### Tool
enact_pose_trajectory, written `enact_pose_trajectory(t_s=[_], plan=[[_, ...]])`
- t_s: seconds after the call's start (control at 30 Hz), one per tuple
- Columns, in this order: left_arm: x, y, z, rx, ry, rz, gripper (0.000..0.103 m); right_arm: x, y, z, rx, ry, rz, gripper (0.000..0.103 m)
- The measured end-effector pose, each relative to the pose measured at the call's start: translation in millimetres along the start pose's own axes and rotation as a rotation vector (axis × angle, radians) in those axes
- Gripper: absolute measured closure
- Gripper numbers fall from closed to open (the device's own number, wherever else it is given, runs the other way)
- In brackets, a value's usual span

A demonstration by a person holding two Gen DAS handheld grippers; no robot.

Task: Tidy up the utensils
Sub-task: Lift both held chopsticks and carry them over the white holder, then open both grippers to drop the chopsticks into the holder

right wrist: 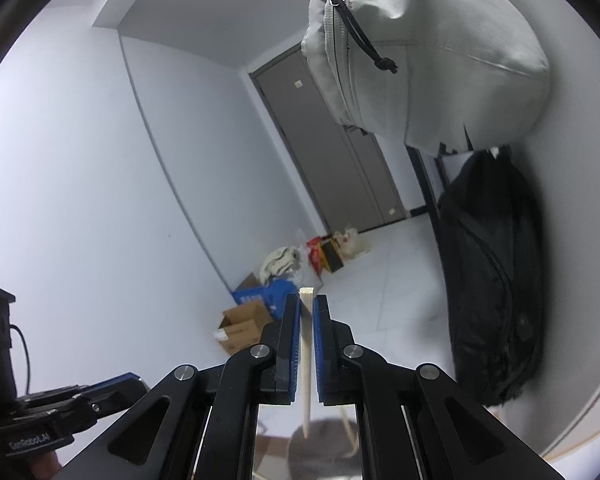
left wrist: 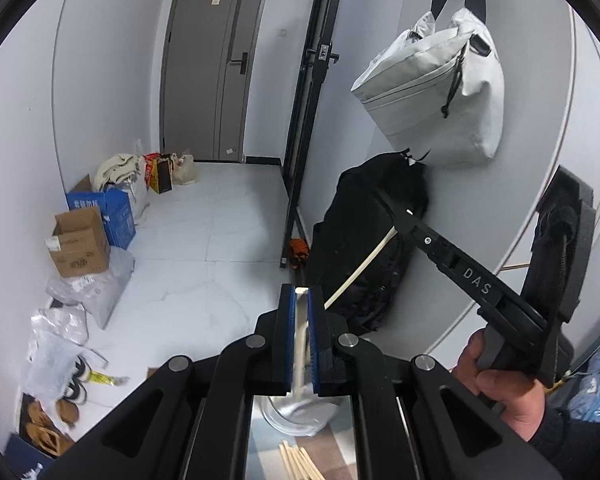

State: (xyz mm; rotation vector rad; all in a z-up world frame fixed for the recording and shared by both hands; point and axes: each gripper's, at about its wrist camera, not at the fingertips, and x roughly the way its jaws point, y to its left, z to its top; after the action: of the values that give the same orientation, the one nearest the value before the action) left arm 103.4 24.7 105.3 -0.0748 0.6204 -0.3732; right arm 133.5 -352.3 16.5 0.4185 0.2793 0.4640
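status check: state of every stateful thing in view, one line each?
left gripper: shut on a metal spoon, lifted.
right gripper: shut on a wooden chopstick, lifted.
loose chopsticks: lying on the checked cloth below.
grey door: closed.
grey bag: hanging on the wall, zipper closed.
black backpack: leaning against the wall.
small cardboard box: flaps open, on the floor.

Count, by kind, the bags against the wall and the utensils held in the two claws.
Light grey fabric bag with black strap: 1
Black backpack: 1
Pale wooden chopstick, in the right claw: 1
Pale-handled spoon-like utensil, in the left claw: 1
Total: 4
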Motion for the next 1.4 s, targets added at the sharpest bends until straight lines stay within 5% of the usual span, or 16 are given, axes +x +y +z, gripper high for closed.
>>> enact_pose_trajectory(t_s=[0.37, 0.77, 1.3, 1.4], plan=[[30.3, 1.2, 18.9, 0.031, 0.006, 0.008, 0.101, 18.5, -9.1, -5.0, -0.061, 0.033, 0.022, 0.097], [71.8, 1.3, 4.9, 0.067, 0.052, 0.017, 0.101, 29.0, -20.1, -27.6, -0.099, 0.107, 0.051, 0.097], [109.8, 2.3, -10.1, 0.047, 0.203, -0.164, 0.101, 43.3, -41.0, -61.9, -0.065, 0.25, 0.109, 0.096], [115.4, 3.9, -11.7, 0.047, 0.231, -0.138, 0.091, 43.1, -46.0, -69.4, -0.052, 0.284, 0.11, 0.08]])
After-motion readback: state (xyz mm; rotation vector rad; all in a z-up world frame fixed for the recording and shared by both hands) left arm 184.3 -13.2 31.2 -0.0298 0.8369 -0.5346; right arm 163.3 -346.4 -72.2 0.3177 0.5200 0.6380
